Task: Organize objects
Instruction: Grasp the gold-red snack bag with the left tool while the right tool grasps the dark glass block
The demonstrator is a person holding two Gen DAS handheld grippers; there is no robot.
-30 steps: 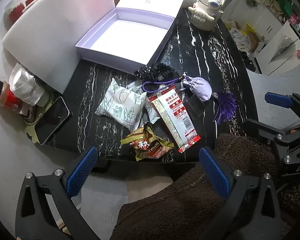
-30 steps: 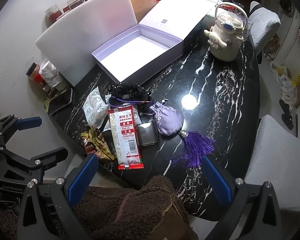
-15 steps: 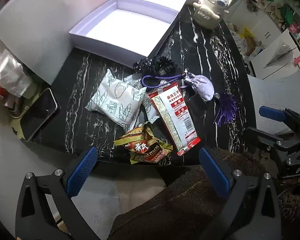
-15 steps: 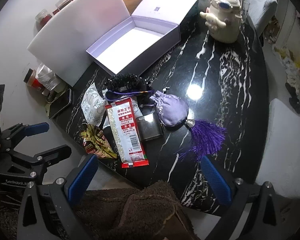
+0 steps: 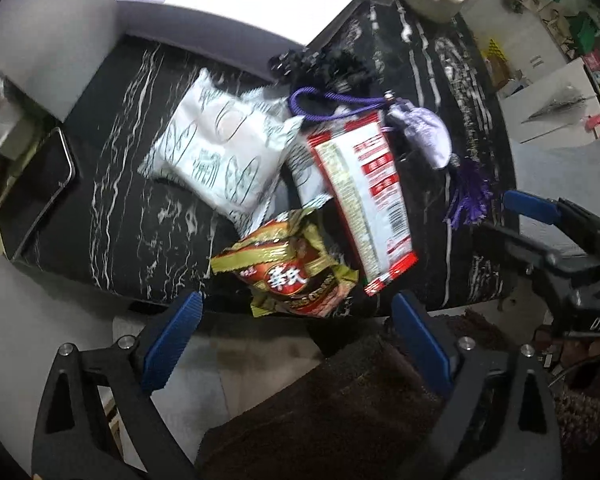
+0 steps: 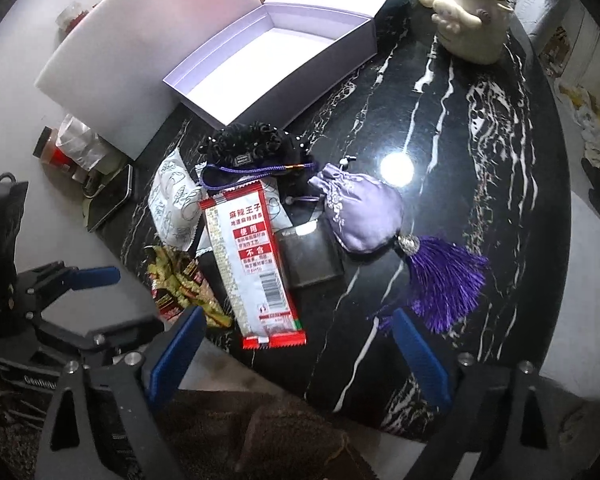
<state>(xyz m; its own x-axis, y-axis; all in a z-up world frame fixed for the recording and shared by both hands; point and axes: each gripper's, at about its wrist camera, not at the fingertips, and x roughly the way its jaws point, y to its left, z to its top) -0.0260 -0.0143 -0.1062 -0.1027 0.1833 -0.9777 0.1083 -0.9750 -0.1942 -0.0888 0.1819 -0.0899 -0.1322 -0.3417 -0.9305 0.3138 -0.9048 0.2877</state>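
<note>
Over the near edge of the black marble table (image 6: pixel 440 128), both grippers have come lower than a second ago, so the clutter looks bigger; I judge picking starts soon. The left gripper (image 5: pixel 296 344), over the gold snack packet (image 5: pixel 288 272), and the right gripper (image 6: pixel 296 354), by the red-white packet (image 6: pixel 252 256), have just been closing slightly but stand wide with nothing between them. The lavender box (image 6: pixel 272 56) waits open behind the pile.

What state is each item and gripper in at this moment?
Lavender box: open, empty.
Red-and-white snack packet: sealed, flat on the table.
Gold snack packet: crumpled, at the table edge.
Purple pouch: drawn shut, lying on its side.
Phone: screen dark.
Left gripper: open, holding nothing, jaws just narrowed slightly.
Right gripper: open, holding nothing, jaws just narrowed slightly.
</note>
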